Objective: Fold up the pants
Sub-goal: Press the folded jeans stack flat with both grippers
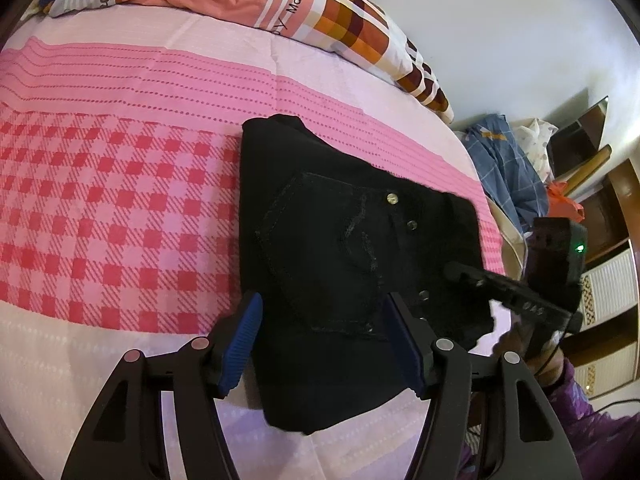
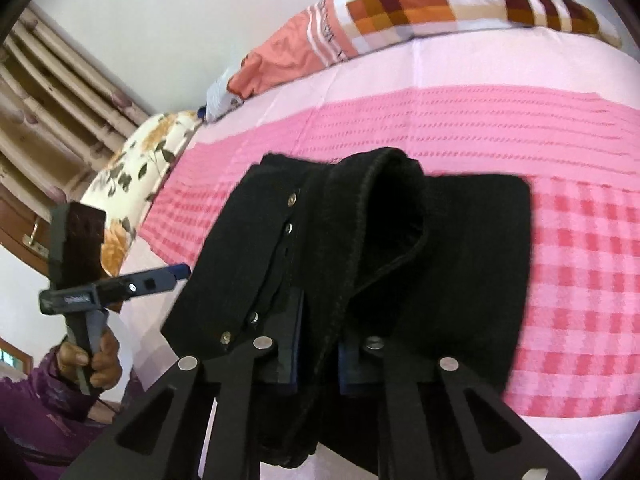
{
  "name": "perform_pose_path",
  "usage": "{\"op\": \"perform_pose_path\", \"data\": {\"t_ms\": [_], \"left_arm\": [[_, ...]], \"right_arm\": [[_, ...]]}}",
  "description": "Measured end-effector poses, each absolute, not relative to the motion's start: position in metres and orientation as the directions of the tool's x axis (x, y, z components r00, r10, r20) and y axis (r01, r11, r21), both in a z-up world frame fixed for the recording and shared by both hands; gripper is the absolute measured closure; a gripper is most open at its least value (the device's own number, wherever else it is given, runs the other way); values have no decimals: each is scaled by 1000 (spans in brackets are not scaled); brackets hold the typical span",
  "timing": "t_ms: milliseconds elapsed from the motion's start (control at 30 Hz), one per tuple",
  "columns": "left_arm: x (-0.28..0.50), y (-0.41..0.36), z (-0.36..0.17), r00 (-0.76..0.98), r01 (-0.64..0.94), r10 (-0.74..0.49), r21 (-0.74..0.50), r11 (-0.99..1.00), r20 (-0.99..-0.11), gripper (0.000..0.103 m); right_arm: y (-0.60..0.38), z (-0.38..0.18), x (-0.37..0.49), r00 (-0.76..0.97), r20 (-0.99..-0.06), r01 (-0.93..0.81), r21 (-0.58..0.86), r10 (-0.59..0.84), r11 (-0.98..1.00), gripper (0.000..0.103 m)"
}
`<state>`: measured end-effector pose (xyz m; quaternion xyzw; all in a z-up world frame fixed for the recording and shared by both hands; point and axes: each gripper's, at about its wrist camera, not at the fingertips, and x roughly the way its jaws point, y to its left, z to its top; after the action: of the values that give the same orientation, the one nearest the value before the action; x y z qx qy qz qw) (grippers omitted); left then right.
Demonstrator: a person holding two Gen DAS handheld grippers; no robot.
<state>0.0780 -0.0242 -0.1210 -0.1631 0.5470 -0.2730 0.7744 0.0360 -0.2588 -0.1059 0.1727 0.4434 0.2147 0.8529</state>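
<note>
One pair of black denim pants (image 1: pixel 340 248) lies folded into a compact rectangle on a bed covered by a pink checked and striped bedspread (image 1: pixel 120 208). Five metal studs can be counted along the pants' edge in the left wrist view, beside one stitched pocket.

The left gripper (image 1: pixel 320 340), black with two blue ribbed pads (image 1: pixel 242 344), hovers over the near end of the pants with its jaws spread wide, gripping nothing. Whether the pads touch the cloth cannot be told.

The right gripper (image 2: pixel 316 354) is clamped on a thick folded edge of the pants (image 2: pixel 360 264), its two fingers pressed close with black cloth bunched between them and lifted off the bedspread (image 2: pixel 580 248).

One patchwork pillow (image 1: pixel 344 28) in orange, brown and white rests at the head of the bed. One cream floral pillow (image 2: pixel 136 168) sits at the bed's edge. In the right wrist view a hand (image 2: pixel 96 354) in a purple sleeve grasps the other gripper's handle.
</note>
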Motion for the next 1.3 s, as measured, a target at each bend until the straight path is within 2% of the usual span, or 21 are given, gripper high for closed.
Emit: {"op": "perform_pose_path", "data": {"t_ms": [167,267,500,600,733,867,1067,1200,1300], "left_arm": [[78,-26,-120,257,242,-602,-553,797,-756,37],[79,-29,-127,240,231,-608,-564,793,-756,36],[80,-44,-135,194,226,-609,-569,791,-769,36],[78,-49,-125,214,271,-593,-536,800,-776,36],[80,-55,-121,230,306,-581,-509,804,-780,34],[85,-62,-125,227,315,-567,-491,812,-792,34],[91,-68,-129,249,348,-535,-441,827,-807,34],[99,-77,-129,272,391,-517,-397,830,-812,34],[107,-86,-130,278,418,-489,-354,837,-827,34]], "right_arm": [[-310,-113,31,546,-681,-95,528,487,844,92],[-322,-124,28,513,-652,-99,601,558,793,92],[-333,-143,32,502,-612,-33,692,611,721,91],[-337,-136,26,529,-546,-33,752,650,659,91],[-326,-137,30,508,-640,-53,645,576,763,91],[-334,-146,27,515,-634,-25,661,577,750,92],[-337,-131,13,573,-646,9,621,505,784,74],[-355,-124,-3,623,-621,43,635,476,771,42],[-361,-130,-6,623,-623,69,646,473,760,40]]}}
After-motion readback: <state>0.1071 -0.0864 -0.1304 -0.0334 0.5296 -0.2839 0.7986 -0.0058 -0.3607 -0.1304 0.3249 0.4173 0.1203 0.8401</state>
